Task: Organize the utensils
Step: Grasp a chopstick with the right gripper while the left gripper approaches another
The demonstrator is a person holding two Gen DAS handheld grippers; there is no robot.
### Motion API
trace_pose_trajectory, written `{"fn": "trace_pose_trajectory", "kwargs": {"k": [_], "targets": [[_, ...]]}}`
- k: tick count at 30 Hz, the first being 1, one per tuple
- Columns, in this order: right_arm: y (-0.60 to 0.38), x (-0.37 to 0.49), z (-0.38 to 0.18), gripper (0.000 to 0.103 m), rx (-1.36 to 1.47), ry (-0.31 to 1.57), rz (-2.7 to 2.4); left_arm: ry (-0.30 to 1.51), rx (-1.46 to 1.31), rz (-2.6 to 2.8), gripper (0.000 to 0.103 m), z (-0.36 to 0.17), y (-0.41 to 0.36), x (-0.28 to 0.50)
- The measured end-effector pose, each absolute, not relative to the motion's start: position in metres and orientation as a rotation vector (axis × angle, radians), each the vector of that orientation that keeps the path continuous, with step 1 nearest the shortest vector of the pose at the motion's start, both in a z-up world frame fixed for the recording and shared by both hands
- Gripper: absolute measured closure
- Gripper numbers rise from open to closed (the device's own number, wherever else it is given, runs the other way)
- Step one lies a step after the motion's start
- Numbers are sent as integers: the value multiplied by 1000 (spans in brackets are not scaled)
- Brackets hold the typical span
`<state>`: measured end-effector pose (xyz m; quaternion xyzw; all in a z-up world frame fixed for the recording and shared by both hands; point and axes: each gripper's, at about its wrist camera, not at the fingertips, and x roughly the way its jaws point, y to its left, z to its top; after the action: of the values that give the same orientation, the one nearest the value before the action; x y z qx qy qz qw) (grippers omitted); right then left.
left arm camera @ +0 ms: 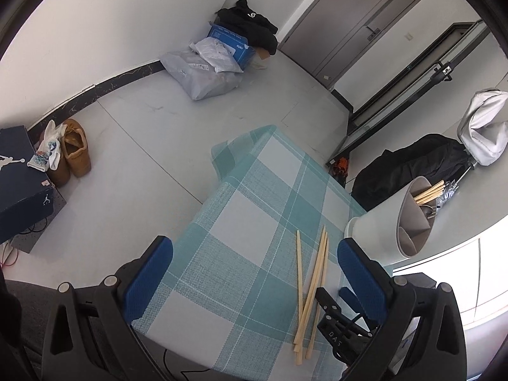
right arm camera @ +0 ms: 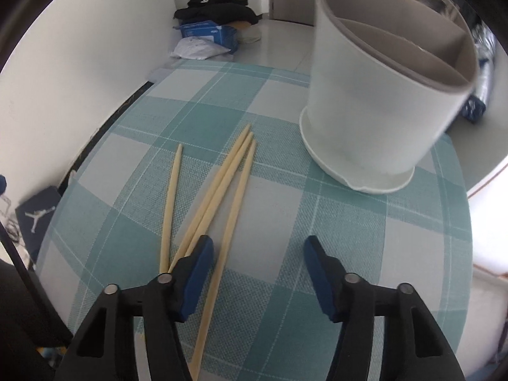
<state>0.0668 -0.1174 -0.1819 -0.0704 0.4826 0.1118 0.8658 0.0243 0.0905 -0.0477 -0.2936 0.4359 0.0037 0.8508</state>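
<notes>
Four pale chopsticks [right arm camera: 203, 209] are seen lying loose on the teal-and-white checked tablecloth [right arm camera: 365, 238], fanned with their tips toward 12 o'clock in the right wrist view. The right gripper [right arm camera: 255, 273] is held low over the cloth with its jaws spread wide and nothing gripped. Its left blue pad [right arm camera: 197, 276] sits over the butt ends of the two middle sticks, while the rightmost stick runs just inside that pad, within the gap between the jaws; the leftmost stick lies outside, toward 9 o'clock. The space next to the right pad [right arm camera: 320, 279] holds only cloth.

A white divided utensil holder [right arm camera: 374, 117] is set on the cloth at about 1 o'clock from the right gripper, well apart from the stick tips.

In the left wrist view the left gripper [left arm camera: 254, 276] is also wide open and empty. The chopsticks [left arm camera: 311, 292] are seen between its blue pads, nearer the right one, at about 5 o'clock of centre. The holder [left arm camera: 387, 222] appears at 3 o'clock, with several chopsticks [left arm camera: 428, 190] already standing in one compartment. The black body of the right gripper [left arm camera: 336, 327] is seen at the butt ends of the loose sticks.
</notes>
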Motion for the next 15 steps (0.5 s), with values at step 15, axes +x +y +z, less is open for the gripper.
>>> {"fn": "trace_pose_trajectory", "kwargs": {"k": [15], "targets": [[-156,21,-175,98,-117,1183,366,935,-571,-19,1,-47,82,24]]}}
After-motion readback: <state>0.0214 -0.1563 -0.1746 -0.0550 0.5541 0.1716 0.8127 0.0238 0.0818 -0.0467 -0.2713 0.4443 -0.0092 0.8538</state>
